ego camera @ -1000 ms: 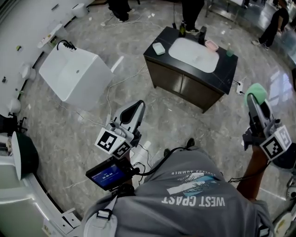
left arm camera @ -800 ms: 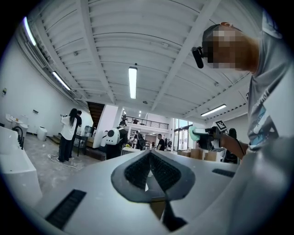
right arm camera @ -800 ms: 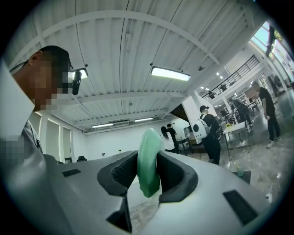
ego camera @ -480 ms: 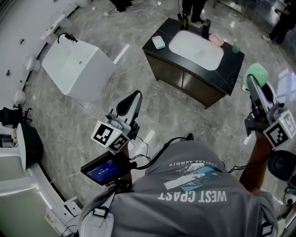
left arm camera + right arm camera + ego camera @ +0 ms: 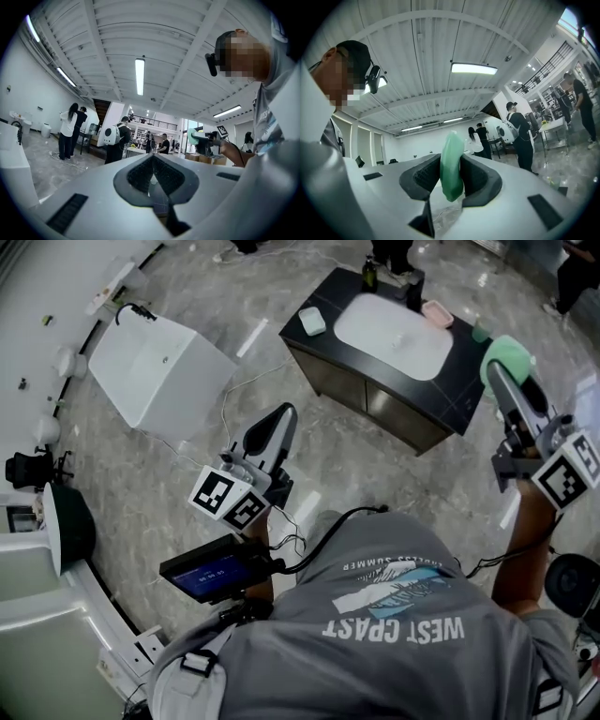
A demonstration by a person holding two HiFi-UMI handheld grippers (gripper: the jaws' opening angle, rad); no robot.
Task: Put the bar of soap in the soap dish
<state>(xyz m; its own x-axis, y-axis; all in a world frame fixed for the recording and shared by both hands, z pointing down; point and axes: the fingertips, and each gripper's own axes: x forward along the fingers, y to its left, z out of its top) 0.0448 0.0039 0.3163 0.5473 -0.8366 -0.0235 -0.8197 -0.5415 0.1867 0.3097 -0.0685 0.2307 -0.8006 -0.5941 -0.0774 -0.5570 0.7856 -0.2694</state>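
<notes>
The right gripper (image 5: 451, 180) grips a green bar of soap (image 5: 452, 159) edge-on between its pads. The head view places it at the upper right, above the black bench (image 5: 455, 385). Only the left gripper view shows the left gripper (image 5: 152, 164) closed on nothing.

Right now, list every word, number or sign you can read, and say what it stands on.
"WEST COAST": large print on the person's grey T-shirt.
"SUMMER": small print above it; the rest is unclear.
Small blue screen: digits too small to read.
Black-and-white square-marker cubes: patterns, no words.
</notes>
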